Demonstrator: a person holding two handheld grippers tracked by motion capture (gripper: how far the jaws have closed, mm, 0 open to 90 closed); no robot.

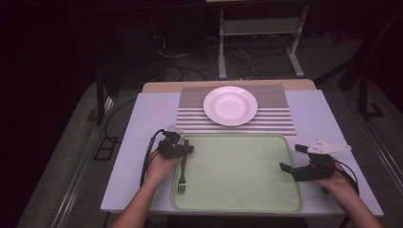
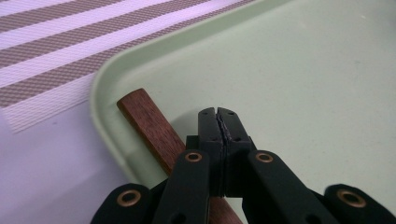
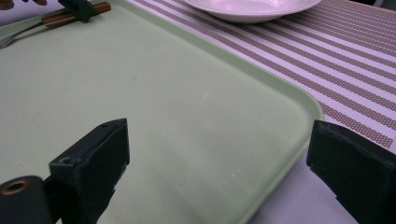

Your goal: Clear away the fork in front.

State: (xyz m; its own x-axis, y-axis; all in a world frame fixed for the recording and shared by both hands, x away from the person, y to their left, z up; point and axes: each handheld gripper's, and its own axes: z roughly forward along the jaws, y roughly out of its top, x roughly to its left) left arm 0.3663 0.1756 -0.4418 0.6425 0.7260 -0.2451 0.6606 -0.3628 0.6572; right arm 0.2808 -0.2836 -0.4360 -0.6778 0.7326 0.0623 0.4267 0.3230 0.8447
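Over the tray's [image 1: 237,199] left rim the left gripper [image 2: 218,116] points across, jaws pressed together just above the fork's [image 1: 182,171] wooden handle, nothing visibly between them. At the right rim the right gripper [image 1: 290,159] rests level, jaws wide apart. Between them the tray lies bare; the plate [image 1: 230,105] sits beyond.

Dark room; grey floor [image 1: 62,156]; cables [image 1: 185,66]; white stand [image 1: 259,28] behind table.

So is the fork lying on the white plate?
No, the fork lies along the left edge of the green tray, apart from the white plate.
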